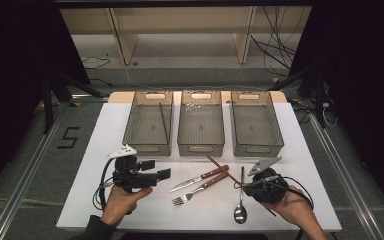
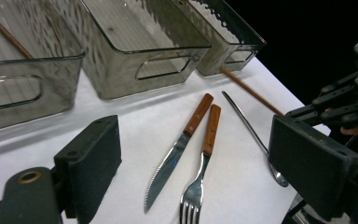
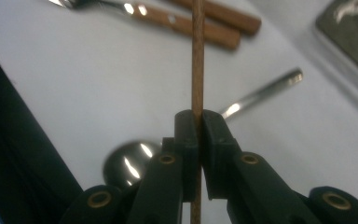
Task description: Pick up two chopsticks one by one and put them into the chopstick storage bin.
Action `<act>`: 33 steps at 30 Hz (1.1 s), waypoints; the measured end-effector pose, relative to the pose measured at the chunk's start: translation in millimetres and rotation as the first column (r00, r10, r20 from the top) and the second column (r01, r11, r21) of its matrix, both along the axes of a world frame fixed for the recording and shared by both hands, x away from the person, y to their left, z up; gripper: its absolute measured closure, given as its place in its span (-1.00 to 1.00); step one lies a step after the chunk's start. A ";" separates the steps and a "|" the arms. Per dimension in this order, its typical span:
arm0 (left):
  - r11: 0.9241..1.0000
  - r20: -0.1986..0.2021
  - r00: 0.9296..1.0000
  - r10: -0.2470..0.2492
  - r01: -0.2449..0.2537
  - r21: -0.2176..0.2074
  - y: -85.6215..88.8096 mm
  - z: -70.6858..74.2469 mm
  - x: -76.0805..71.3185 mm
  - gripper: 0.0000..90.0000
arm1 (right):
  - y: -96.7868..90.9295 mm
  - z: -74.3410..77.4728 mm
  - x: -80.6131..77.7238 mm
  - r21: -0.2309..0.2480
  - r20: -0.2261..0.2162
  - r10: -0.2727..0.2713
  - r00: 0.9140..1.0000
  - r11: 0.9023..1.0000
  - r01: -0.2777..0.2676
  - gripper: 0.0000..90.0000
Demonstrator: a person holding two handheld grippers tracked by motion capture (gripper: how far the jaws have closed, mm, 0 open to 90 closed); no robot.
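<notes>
I am clamping my right tool [image 3: 197, 122] on the second chopstick [image 3: 196, 56] near the spoon [image 1: 240, 210]; one chopstick [image 1: 164, 122] is lying in the left bin [image 1: 130, 125] already. My left tool [image 1: 156, 169] is hanging apart, waiting.

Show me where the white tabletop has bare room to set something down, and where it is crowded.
Bare tabletop lies left of the left bin, and at the near edge between the fork and spoon. The strip right of the right bin is narrow. The middle is crowded: knife, fork, spoon, and the chopstick clamped in the right gripper.
</notes>
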State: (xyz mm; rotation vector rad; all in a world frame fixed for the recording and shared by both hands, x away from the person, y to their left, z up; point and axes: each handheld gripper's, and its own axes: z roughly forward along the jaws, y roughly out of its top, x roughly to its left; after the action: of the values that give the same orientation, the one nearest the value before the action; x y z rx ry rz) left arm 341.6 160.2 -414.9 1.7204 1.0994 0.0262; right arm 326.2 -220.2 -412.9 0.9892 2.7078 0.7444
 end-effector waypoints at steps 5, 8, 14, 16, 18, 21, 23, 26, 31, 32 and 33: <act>1.000 -0.020 1.000 -0.020 0.020 -0.014 -10.1 -2.1 0.0 -0.62 | 17.1 14.3 2.0 0.075 0.063 0.007 0.998 0.997 -0.011 0.91; 0.999 -0.027 0.999 -0.025 0.025 -0.023 -14.1 -1.7 0.1 -0.62 | 30.4 16.5 3.9 0.098 0.080 0.013 0.997 0.995 -0.020 0.91; 0.995 -0.060 0.996 -0.065 0.061 -0.073 -33.3 -0.9 4.2 -0.58 | 50.1 16.7 6.8 0.124 0.080 0.044 0.996 0.991 -0.054 0.91; 0.995 -0.064 0.995 -0.075 0.070 -0.073 -39.0 -0.1 5.7 -0.57 | 53.8 17.1 7.2 0.130 0.086 0.053 0.995 0.990 -0.064 0.91; 0.993 -0.068 0.994 -0.084 0.078 -0.085 -44.0 0.7 8.4 -0.56 | 56.7 18.0 7.0 0.136 0.090 0.056 0.994 0.988 -0.068 0.91; 0.992 -0.076 0.993 -0.088 0.080 -0.102 -51.1 2.6 12.5 -0.54 | 59.9 19.2 7.0 0.151 0.103 0.059 0.993 0.986 -0.074 0.91; 0.991 -0.079 0.993 -0.086 0.077 -0.106 -54.9 3.8 14.8 -0.53 | 62.0 20.1 6.8 0.161 0.106 0.060 0.993 0.984 -0.076 0.91; 0.989 -0.084 0.993 -0.087 0.076 -0.127 -58.2 4.2 18.4 -0.48 | 64.5 21.2 6.7 0.171 0.117 0.063 0.991 0.982 -0.082 0.91; 0.981 -0.112 0.990 -0.086 0.064 -0.184 -64.0 3.8 24.2 -0.28 | 68.6 21.9 6.3 0.191 0.134 0.064 0.989 0.978 -0.089 0.91; 0.981 -0.115 0.990 -0.085 0.063 -0.185 -65.9 4.2 24.8 -0.25 | 69.4 22.1 6.1 0.195 0.139 0.062 0.988 0.977 -0.088 0.91; 0.980 -0.112 0.990 -0.090 0.068 -0.187 -67.1 4.6 25.0 -0.20 | 70.0 22.5 5.6 0.197 0.141 0.060 0.988 0.976 -0.087 0.91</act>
State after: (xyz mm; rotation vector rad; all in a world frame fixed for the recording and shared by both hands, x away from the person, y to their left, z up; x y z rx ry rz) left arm 366.7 93.1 -410.3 1.6152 1.0847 -0.2244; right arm 331.8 -150.2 -390.4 0.8471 2.6031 1.0791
